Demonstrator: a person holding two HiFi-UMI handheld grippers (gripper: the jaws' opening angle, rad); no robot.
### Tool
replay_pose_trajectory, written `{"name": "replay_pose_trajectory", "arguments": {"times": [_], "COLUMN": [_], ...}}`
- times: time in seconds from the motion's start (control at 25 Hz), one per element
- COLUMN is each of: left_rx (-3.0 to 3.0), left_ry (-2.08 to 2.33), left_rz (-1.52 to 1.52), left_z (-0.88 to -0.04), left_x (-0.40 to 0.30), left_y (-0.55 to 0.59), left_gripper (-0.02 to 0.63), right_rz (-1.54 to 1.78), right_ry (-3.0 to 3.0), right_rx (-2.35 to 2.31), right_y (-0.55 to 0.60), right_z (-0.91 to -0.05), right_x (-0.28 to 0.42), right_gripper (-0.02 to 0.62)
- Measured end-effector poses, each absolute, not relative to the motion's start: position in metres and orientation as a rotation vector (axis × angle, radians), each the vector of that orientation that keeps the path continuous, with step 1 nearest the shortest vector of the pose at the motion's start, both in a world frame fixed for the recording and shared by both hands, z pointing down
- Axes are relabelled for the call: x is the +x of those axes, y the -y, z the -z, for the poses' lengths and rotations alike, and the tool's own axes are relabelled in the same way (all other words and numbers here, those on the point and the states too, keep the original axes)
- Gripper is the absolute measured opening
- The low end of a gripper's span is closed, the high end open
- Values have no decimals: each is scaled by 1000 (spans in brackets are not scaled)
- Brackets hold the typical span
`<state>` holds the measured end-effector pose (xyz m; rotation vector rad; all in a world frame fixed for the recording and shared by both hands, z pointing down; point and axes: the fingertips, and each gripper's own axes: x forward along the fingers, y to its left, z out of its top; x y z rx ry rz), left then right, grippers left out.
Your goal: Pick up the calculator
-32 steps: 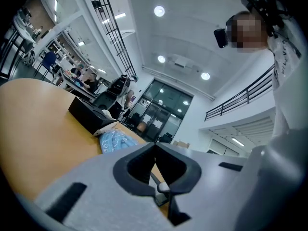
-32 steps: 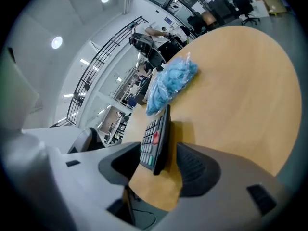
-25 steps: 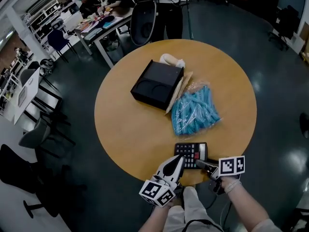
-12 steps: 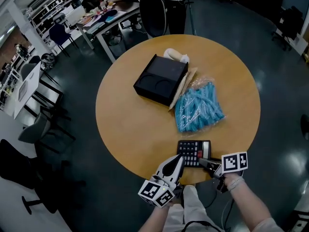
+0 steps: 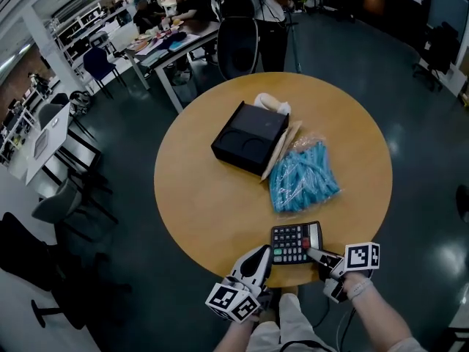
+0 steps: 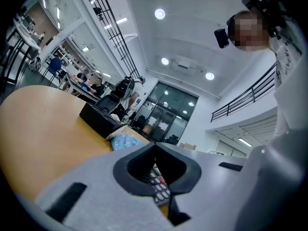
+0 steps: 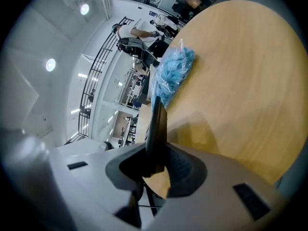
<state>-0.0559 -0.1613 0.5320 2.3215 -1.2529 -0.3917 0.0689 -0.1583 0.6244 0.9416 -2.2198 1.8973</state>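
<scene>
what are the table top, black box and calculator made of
The table top looks like wood or wood-look laminate: tan, faint sheen. The black box seems matte card or moulded plastic: no glare, round recesses. The calculator looks like dark hard plastic with raised keys.

Open-plan lab workspace: round wooden table (image 5: 220, 204) on dark polished floor (image 5: 425, 160), cluttered workbench (image 5: 167, 44) with seated people (image 5: 187, 2), office chairs (image 5: 238, 46), mezzanine railing (image 6: 245, 93), glazed entrance (image 6: 168, 119).

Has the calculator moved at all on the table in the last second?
No. The calculator keeps the same small gap from the blue bag, near the front edge of the table.
</scene>
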Motion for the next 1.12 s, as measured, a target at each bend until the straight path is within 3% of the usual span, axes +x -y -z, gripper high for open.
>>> {"name": "replay_pose_trajectory", "arguments": {"times": [1.12], "left_rx": [2378], "left_ry": [1274], "left_rz": [514], "left_z": [-463], "left_x": [-60], "left_y": [162], "left_gripper": [8], "right_rz": [-1939], "right_ry": [2457], "right_rx": [1147], "right_y": [167], "right_z": [-495], "right_x": [86], "right_gripper": [89]}}
